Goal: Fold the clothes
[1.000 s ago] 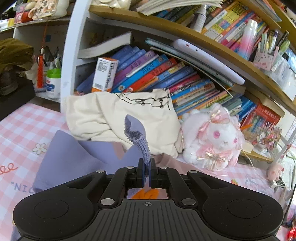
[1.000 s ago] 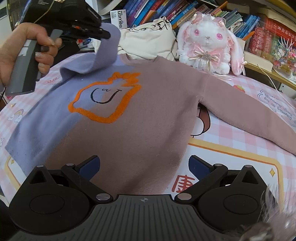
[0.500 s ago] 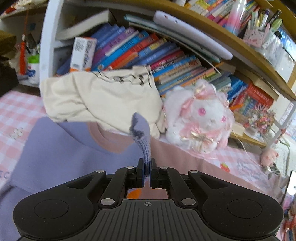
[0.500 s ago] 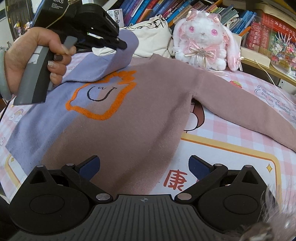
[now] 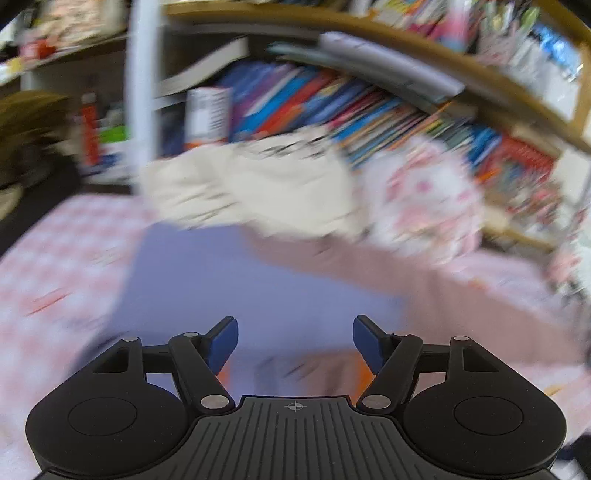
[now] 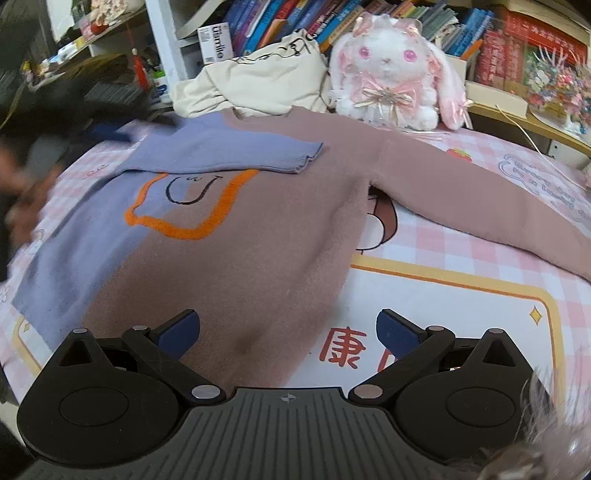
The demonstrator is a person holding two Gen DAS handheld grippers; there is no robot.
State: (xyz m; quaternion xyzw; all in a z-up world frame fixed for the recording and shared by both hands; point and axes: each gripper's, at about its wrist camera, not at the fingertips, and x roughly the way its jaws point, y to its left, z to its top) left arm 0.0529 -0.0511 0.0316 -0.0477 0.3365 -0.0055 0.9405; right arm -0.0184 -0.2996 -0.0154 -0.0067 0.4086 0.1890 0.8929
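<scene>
The right wrist view was sharp and showed the whole sweater point(image 6: 258, 229) spread flat on the pink checked tablecloth point(image 6: 461, 251): a purple half, a dusty-pink half, and an orange outline on the chest. Its purple sleeve point(image 6: 229, 155) lay folded across the chest, cuff pointing toward the pink side, while the pink sleeve point(image 6: 480, 199) stretched out straight to the right edge of the picture. The left wrist view was smeared by motion and showed only the purple fabric and a strip of pink beyond it.

The left gripper point(image 5: 294, 341) hovered over the purple part with its jaws opening and nothing between them; the sleeve lay flat on the sweater beyond the fingertips. In the right wrist view that tool was only a dark blur at the left edge, probably with the hand point(image 6: 26, 192) holding it. The right gripper point(image 6: 288, 332) stood over the hem of the sweater, its jaws wide apart and empty, the hem just beyond its blue fingers point(image 6: 179, 330).

Behind the sweater sat a cream cloth bag point(image 6: 258, 85) and a white-and-pink plush rabbit point(image 6: 391, 70). The bookshelf point(image 5: 369, 40) behind them held rows of books point(image 6: 291, 18) and a white box point(image 6: 216, 42).
</scene>
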